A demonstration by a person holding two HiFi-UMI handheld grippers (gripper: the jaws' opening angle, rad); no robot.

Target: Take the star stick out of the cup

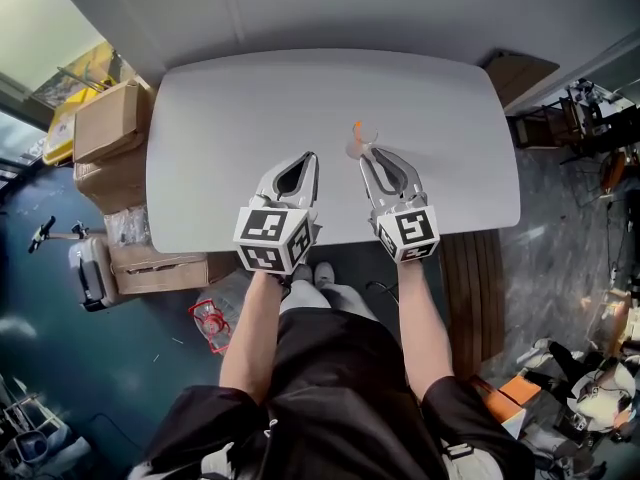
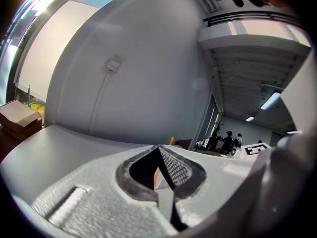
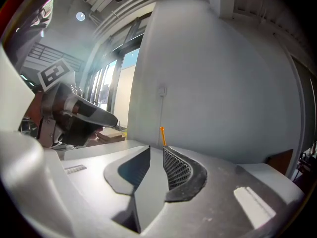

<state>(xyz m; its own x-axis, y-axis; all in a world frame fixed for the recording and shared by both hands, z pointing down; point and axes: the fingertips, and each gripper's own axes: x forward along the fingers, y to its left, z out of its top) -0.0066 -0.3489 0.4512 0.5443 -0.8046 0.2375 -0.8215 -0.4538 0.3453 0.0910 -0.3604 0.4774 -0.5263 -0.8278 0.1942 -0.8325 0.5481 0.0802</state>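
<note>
R gripper (image 1: 367,154) is seen w/ its jaws a little apart, a narrow gap left between the pads, and nothing is pressed by them; in the right gripper view the tips (image 3: 156,148) are empty and the thin orange star stick (image 3: 162,135) is seen rising just beyond them. In the head view the stick (image 1: 358,130) is found upright in the clear cup (image 1: 354,149), its orange top above the rim. The R gripper's tips are placed just beside the cup, on the near side of it; whether the cup is touched cannot be told. L gripper (image 1: 312,156) is held w/ its jaw tips brought together and nothing is gripped, only a hollow being left behind the tips. It is kept near the cup, to the left of it and a bit nearer to the person, apart from it. In the left gripper view the stick's top (image 2: 172,141) is seen just over the closed tips (image 2: 158,148), and a piece of orange is visible through the hollow. The cup is set on the white table (image 1: 250,108), towards the near edge. Cardboard boxes (image 1: 105,120) are stacked on the floor well left of the cup, past the table's end.
</note>
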